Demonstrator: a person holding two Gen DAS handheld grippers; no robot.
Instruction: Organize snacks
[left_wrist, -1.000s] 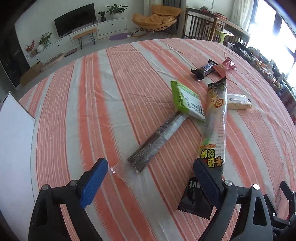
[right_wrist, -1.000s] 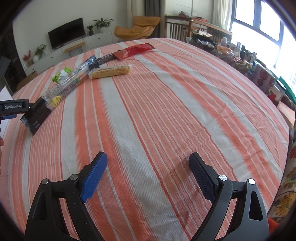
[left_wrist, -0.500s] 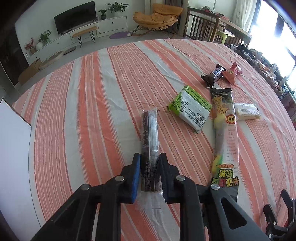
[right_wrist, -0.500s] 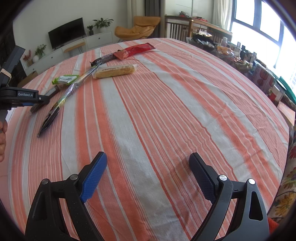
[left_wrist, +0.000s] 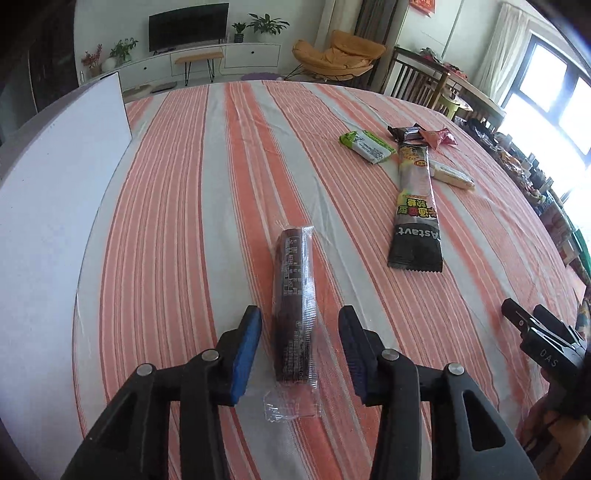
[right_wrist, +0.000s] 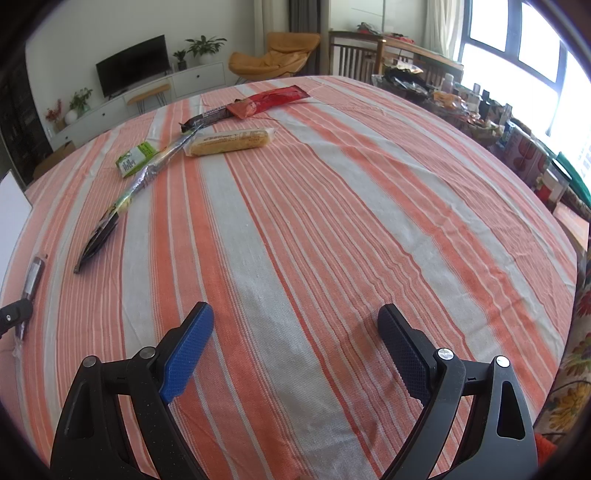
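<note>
- Dark snack stick (left_wrist: 293, 306): one item, clear wrapper. It lies flat on the striped tablecloth (left_wrist: 192, 192), lengthwise toward 12 o'clock, set apart from the other snacks and near the white board (left_wrist: 48, 206) at 9 o'clock. Count this one as placed.
- Left gripper (left_wrist: 300, 345): your jaws have just been opening and now stand on either side of the stick's near end. The blue pads are clear of the wrapper, so it is released.
- Long candy packet (left_wrist: 415, 206): one item, at 1 o'clock from the stick and well apart from it, with its dark end toward you. Not yet sorted, by my reading.
- Green packet (left_wrist: 365, 146): one item, at 1 o'clock, farther off and just beside the long packet's far end. Still to be moved.
- Pale wafer bar (left_wrist: 452, 175): one item, touching or just beside the long packet on its right. Still to be moved.
- Dark chocolate bar (left_wrist: 406, 132) and red packet (left_wrist: 441, 137): two items at the far end of the cluster, overlapping each other. Still to be moved.
- Right gripper (right_wrist: 295, 347): jaws wide apart over bare cloth with nothing between them. It is idle and empty.
- Tally: one snack laid out by itself and five left in the loose cluster. You are early in the job; the long candy packet looks like the nearest next pick.
- Not known: the final layout intended. No box or tray shows in either view.
</note>
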